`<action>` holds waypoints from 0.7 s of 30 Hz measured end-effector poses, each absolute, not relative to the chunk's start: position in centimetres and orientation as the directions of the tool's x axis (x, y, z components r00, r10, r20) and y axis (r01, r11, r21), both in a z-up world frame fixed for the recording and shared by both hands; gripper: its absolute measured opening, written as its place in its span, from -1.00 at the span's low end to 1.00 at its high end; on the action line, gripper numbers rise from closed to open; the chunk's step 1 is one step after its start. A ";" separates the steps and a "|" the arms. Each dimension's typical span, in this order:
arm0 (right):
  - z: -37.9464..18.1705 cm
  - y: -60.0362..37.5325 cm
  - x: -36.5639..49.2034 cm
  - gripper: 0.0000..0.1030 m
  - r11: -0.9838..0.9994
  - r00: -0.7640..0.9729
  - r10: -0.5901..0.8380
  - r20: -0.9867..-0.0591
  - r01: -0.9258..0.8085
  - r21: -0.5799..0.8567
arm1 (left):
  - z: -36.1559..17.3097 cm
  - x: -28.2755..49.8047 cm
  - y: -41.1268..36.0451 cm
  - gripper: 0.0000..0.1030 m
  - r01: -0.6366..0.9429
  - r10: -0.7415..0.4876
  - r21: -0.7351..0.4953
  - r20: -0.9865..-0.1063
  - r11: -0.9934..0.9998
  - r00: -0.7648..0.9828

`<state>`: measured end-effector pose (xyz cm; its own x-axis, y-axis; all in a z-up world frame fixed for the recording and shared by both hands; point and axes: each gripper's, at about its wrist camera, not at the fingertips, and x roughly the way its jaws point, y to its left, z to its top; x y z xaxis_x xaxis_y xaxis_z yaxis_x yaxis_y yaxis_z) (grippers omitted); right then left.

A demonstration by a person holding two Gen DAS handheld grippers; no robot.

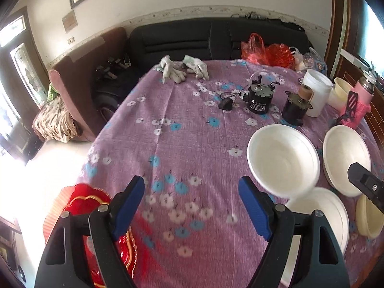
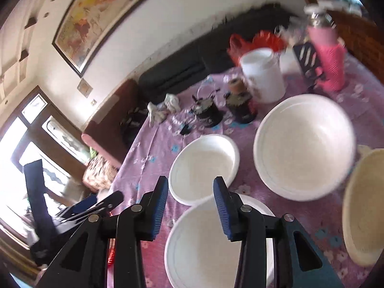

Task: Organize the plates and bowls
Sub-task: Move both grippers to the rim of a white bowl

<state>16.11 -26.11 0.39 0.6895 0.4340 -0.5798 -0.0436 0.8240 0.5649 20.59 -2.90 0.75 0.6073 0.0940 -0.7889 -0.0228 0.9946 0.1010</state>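
White plate (image 2: pixel 204 247) beneath parted right claw (image 2: pixel 190 206)

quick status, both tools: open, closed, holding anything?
Left tool: open, holding nothing, over bare tablecloth.
Right tool: open, holding nothing, above the near white plate.

black motor (image 1: pixel 258 98) bears a white label; print too small to read
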 end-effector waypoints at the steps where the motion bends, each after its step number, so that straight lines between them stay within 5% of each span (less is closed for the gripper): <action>1: 0.4 -26.3 16.9 -0.16 0.817 0.678 0.443 -0.587 -0.037 0.575 | 0.6 21.0 -2.9 0.56 -0.024 0.093 0.098 -0.794 0.995 0.601; 21: -3.9 -26.7 21.7 -0.16 0.819 0.581 0.393 -0.712 0.130 0.558 | -4.2 26.5 -4.2 0.56 -0.039 0.034 0.018 -0.882 0.999 0.469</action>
